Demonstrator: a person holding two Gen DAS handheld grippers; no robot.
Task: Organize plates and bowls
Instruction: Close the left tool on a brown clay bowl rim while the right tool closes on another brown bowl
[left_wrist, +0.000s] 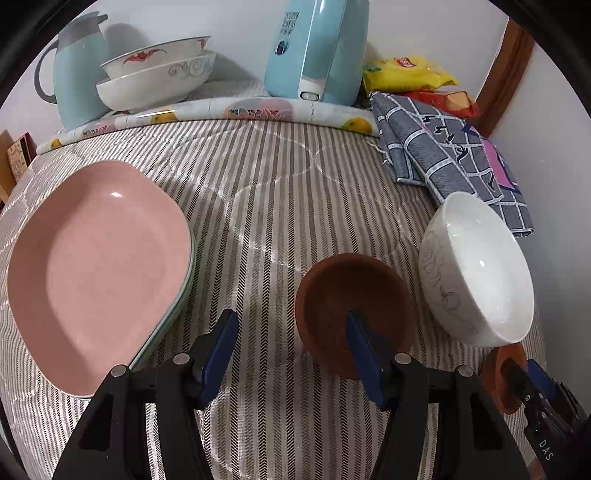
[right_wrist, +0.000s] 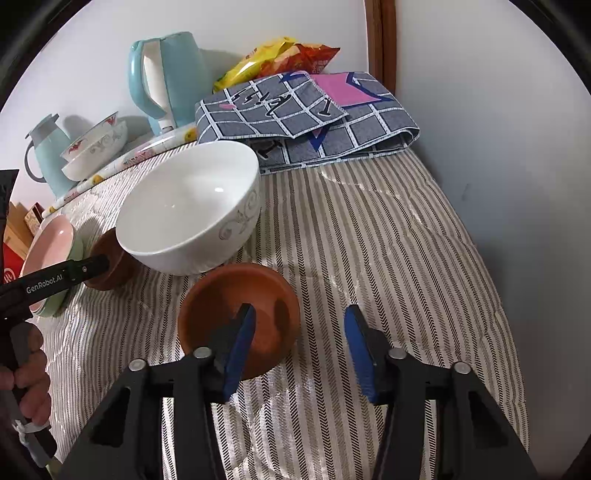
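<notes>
The step in hand seems to be the collecting of the two small brown clay bowls, each by one gripper. The left hand-held gripper (left_wrist: 295, 354) is spread wide, its right finger inside the left brown bowl (left_wrist: 354, 291), the rim between the fingers but not yet pinched. The right hand-held gripper (right_wrist: 299, 347) is also released, its left finger inside the right brown bowl (right_wrist: 236, 295). Both bowls stand on the striped cloth of the counter (right_wrist: 388, 258), just beside the large white ceramic bowl (right_wrist: 188, 210); the pink oval plate (left_wrist: 99, 266) lies on a stack at the left. Next, each gripper should close on a rim, probably to nest the bowls, though contact is hard to judge.
</notes>
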